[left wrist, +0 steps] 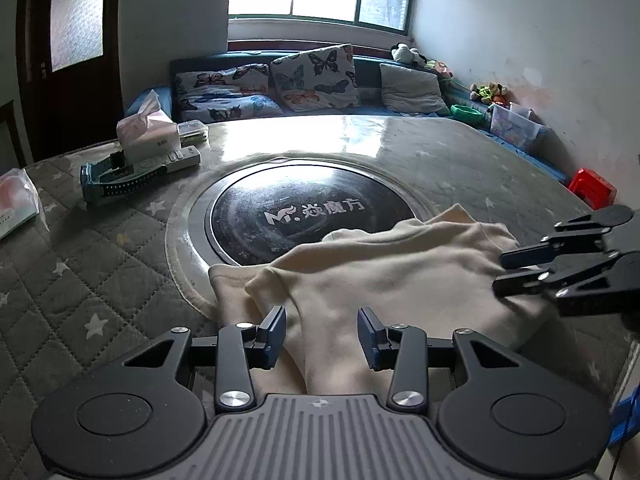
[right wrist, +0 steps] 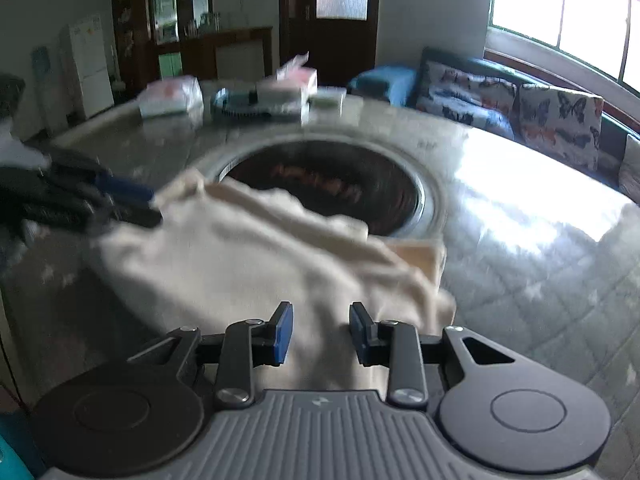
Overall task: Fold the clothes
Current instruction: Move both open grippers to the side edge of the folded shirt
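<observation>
**Cream garment on the table, both grippers parted over it**

A cream, soft knitted garment (left wrist: 384, 276) lies rumpled on the quilted grey table (left wrist: 80, 264), its far edge draped over the rim of the round black hotplate set into the middle (left wrist: 288, 208). It is partly gathered, with one rounded fold humped up towards the left and a flatter layer showing beneath.

The left gripper (left wrist: 322, 334) has its blue-padded fingers (left wrist: 276, 332) standing apart, with nothing held; the cloth's near edge runs between and under them. The right gripper (right wrist: 321, 332) is likewise parted and empty, hanging over the near side of the garment. In the left wrist view its dark fingers reach in at the cloth's right-hand edge, touching or nearly so; I cannot tell which. The right wrist view is blurred.

By its look the cloth is light and limp: it will sag and crease rather than hold a shape, and a pinch on a single layer may drag the layers below along. A sound hold would be at corners or a hem, one gripper to each side, so that the fabric lifts evenly.

Well apart on the far left sit a pink-and-white tissue box (left wrist: 146, 132) and a white remote control (left wrist: 176, 160).
</observation>
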A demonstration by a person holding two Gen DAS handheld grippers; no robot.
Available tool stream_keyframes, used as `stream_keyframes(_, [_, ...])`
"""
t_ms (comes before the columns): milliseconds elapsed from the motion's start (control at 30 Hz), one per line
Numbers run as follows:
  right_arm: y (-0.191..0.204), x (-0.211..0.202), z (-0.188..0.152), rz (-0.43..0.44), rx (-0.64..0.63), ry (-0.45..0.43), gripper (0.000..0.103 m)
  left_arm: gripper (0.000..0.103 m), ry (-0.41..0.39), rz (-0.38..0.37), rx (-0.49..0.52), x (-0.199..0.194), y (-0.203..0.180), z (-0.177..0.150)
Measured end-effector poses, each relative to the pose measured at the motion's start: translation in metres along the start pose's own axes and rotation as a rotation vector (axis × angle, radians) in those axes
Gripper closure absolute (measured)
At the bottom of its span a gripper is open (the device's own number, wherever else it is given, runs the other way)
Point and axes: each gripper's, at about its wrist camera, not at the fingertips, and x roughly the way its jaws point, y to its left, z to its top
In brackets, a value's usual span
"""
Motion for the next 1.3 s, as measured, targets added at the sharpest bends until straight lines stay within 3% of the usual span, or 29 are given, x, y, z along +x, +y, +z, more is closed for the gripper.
stream_keyframes(367, [0.013,-0.013,0.004,0.000,-0.016,-0.080,0.066,0.060,0.017,0.025,-0.032,-0.015,0.007,-0.025])
stream_keyframes(633, [0.037,0.002,0.002,0.034,-0.086,-0.026,0.066,0.060,0.008,0.027,-0.041,-0.018,0.008,-0.028])
stream_keyframes(833, [0.056,-0.006,0.017,0.090,-0.122,-0.081,0.066,0.056,0.004,0.029,-0.060,-0.018,0.007,-0.025])
stream_keyframes(967, [0.074,0.011,0.017,0.126,-0.161,-0.047,0.066,0.054,0.030,0.042,-0.078,-0.012,0.007,-0.027])
stream_keyframes(1300, [0.093,0.014,0.020,0.127,-0.235,-0.052,0.065,0.036,0.054,0.067,-0.160,-0.010,0.015,-0.024])
